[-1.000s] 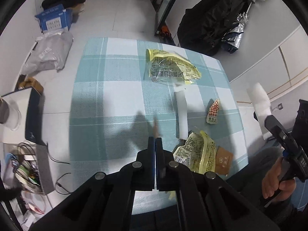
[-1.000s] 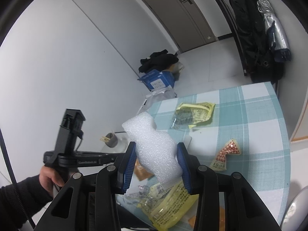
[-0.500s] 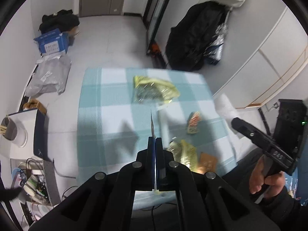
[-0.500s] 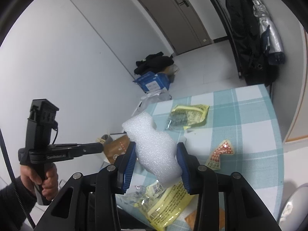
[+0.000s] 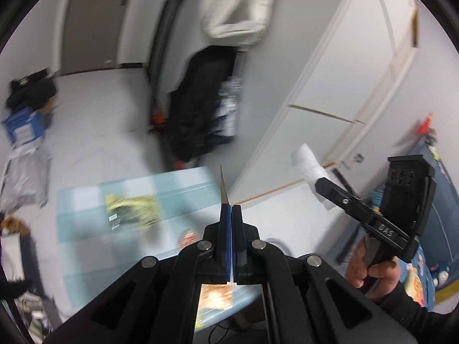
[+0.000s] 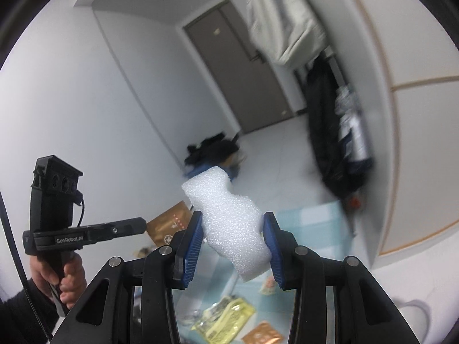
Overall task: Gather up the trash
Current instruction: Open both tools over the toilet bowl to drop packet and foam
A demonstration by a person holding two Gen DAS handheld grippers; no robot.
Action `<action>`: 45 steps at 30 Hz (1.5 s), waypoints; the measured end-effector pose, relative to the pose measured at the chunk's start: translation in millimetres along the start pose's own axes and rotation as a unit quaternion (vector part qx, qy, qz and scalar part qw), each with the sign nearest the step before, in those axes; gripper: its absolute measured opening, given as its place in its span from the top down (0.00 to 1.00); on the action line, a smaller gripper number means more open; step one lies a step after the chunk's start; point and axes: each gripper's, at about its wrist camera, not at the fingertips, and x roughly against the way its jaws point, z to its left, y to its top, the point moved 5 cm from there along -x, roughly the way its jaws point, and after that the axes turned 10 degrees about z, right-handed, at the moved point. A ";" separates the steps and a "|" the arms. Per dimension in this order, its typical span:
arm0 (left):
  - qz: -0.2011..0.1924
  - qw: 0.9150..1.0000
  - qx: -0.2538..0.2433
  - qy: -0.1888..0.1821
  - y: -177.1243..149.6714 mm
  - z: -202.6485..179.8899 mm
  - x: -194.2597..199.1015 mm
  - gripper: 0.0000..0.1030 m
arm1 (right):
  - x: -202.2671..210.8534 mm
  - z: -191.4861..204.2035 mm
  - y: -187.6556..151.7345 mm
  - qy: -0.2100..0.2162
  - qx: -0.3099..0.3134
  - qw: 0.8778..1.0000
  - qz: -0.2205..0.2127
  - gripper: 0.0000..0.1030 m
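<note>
Above the checked table [image 6: 318, 215], the right gripper [image 6: 232, 240] clamps the white foam piece [image 6: 229, 218] crosswise, its long axis pointing forward past the fingertips, while the left gripper [image 6: 140, 225], nearer the wall, pinches a flat brown packet [image 6: 169, 225].

My two grippers: left gripper [image 5: 231, 210] and right gripper [image 6: 233, 233], matte black frames, ribbed blue pads, silver round screws; "GenRobot.AI" lettering on one; black coiled cable; dark sleeves.

White walls [image 6: 86, 91], pale tiled floor [image 5: 97, 120], a grey-brown door [image 6: 238, 74] at the far end, dark coats [image 5: 200, 109] hanging, checked table [image 5: 183, 183] below.
</note>
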 end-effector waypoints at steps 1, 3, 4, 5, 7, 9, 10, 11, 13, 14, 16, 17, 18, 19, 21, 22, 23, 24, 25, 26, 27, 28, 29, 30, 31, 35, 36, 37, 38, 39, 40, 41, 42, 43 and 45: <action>0.001 1.000 -0.011 -0.009 6.7 -12.9 -4.8 1.00 | 11.3 -6.5 4.5 -0.008 -0.006 1.000 -0.008 0.60; 0.007 0.999 -0.033 -0.027 16.4 -36.3 -15.8 1.00 | 37.7 -25.7 9.3 -0.028 -0.020 0.999 -0.026 0.61; 0.010 0.998 -0.045 -0.033 21.6 -49.5 -23.2 1.00 | 47.3 -33.3 10.6 -0.037 -0.025 0.998 -0.032 0.61; 0.015 0.998 -0.054 -0.042 25.6 -60.5 -30.5 1.00 | 56.6 -41.3 11.1 -0.046 -0.030 0.998 -0.038 0.60; 0.026 0.995 -0.072 -0.061 31.4 -84.7 -46.3 1.00 | 80.5 -63.8 8.9 -0.069 -0.046 0.995 -0.051 0.61; 0.036 0.993 -0.090 -0.072 34.5 -106.5 -62.4 1.00 | 99.9 -86.5 2.6 -0.090 -0.061 0.992 -0.059 0.60; 0.045 0.991 -0.100 -0.080 37.1 -119.6 -73.9 1.00 | 107.4 -96.9 -0.5 -0.098 -0.068 0.991 -0.062 0.60; 0.052 0.989 -0.108 -0.084 38.7 -128.9 -83.3 1.00 | 114.6 -107.2 -5.2 -0.105 -0.076 0.989 -0.064 0.60; 0.071 0.985 -0.127 -0.091 40.3 -148.2 -103.9 1.00 | 129.6 -131.5 -16.2 -0.123 -0.096 0.985 -0.067 0.61; 0.079 0.984 -0.134 -0.092 41.5 -157.7 -113.1 1.00 | 135.8 -143.4 -22.4 -0.131 -0.107 0.983 -0.069 0.61; 0.101 0.979 -0.147 -0.096 40.4 -170.4 -134.2 1.00 | 143.8 -167.6 -35.5 -0.144 -0.131 0.978 -0.071 0.61; 0.113 0.977 -0.154 -0.095 38.4 -175.8 -145.8 1.00 | 147.2 -180.1 -43.2 -0.150 -0.144 0.976 -0.071 0.61; 0.129 0.973 -0.166 -0.093 35.1 -181.2 -158.2 1.00 | 149.6 -195.3 -53.5 -0.156 -0.161 0.972 -0.068 0.60; 0.140 0.970 -0.175 -0.089 32.3 -185.5 -171.2 1.00 | 152.1 -204.8 -60.6 -0.160 -0.171 0.970 -0.064 0.60; 0.170 0.964 -0.186 -0.089 25.1 -193.5 -194.4 1.00 | 150.7 -227.4 -76.9 -0.170 -0.193 0.965 -0.053 0.60; 0.184 0.960 -0.189 -0.088 21.0 -196.2 -207.7 1.00 | 148.2 -239.9 -88.0 -0.175 -0.206 0.962 -0.045 0.60; 0.198 0.957 -0.193 -0.088 17.2 -198.2 -218.7 1.00 | 146.0 -248.7 -95.8 -0.178 -0.216 0.959 -0.039 0.60; 0.211 0.954 -0.197 -0.087 12.8 -199.1 -229.7 1.00 | 141.7 -261.0 -107.4 -0.181 -0.230 0.956 -0.029 0.61; 0.226 0.949 -0.202 -0.083 7.8 -200.8 -241.7 1.00 | 139.0 -270.1 -114.9 -0.181 -0.239 0.954 -0.023 0.61; 0.240 0.945 -0.207 -0.082 2.5 -202.6 -249.6 1.00 | 134.5 -278.6 -123.4 -0.183 -0.248 0.951 -0.015 0.61; 0.251 0.942 -0.211 -0.077 -1.1 -202.2 -259.9 1.00 | 128.9 -287.7 -132.6 -0.184 -0.257 0.949 -0.006 0.61; 0.264 0.937 -0.215 -0.071 -5.4 -201.1 -271.0 1.00 | 125.9 -292.4 -140.4 -0.184 -0.264 0.947 0.001 0.61; 0.276 0.933 -0.220 -0.070 -9.4 -201.5 -278.4 1.00 | 121.2 -299.1 -148.1 -0.184 -0.271 0.945 0.009 0.61; 0.282 0.930 -0.227 -0.062 -12.2 -201.5 -285.9 1.00 | 116.2 -306.0 -156.4 -0.184 -0.279 0.942 0.017 0.61; 0.293 0.925 -0.235 -0.055 -15.2 -199.9 -295.2 1.00 | 111.9 -311.8 -160.1 -0.184 -0.284 0.941 0.022 0.61; 0.340 0.907 -0.247 -0.044 -29.2 -197.9 -322.8 1.00 | 90.3 -333.0 -189.1 -0.180 -0.314 0.931 0.052 0.61; 0.351 0.901 -0.251 -0.043 -34.0 -197.0 -329.4 1.00 | 84.3 -338.0 -196.5 -0.180 -0.321 0.928 0.060 0.61; 0.365 0.894 -0.257 -0.043 -40.3 -197.0 -336.2 1.00 | 82.7 -343.2 -204.3 -0.178 -0.327 0.926 0.065 0.61; 0.372 0.890 -0.262 -0.041 -43.0 -198.9 -339.4 1.00 | 78.4 -345.6 -210.3 -0.176 -0.333 0.923 0.071 0.61; 0.384 0.884 -0.264 -0.042 -47.0 -198.3 -346.6 1.00 | 73.3 -349.0 -216.1 -0.175 -0.340 0.921 0.077 0.61; 0.395 0.879 -0.265 -0.043 -50.7 -197.5 -354.7 1.00 | 67.3 -353.6 -223.2 -0.173 -0.348 0.918 0.085 0.61; 0.397 0.878 -0.266 -0.036 -53.2 -197.3 -359.8 1.00 | 61.0 -357.8 -230.9 -0.171 -0.355 0.914 0.092 0.61; 0.408 0.872 -0.269 -0.034 -57.2 -197.0 -365.3 1.00 | 54.8 -361.5 -238.6 -0.171 -0.361 0.911 0.101 0.61; 0.418 0.866 -0.272 -0.029 -62.4 -195.8 -371.5 1.00 | 46.8 -367.8 -241.3 -0.171 -0.365 0.909 0.108 0.61; 0.439 0.855 -0.274 -0.026 -71.0 -192.7 -382.8 1.00 | 37.5 -371.5 -250.5 -0.171 -0.375 0.903 0.120 0.61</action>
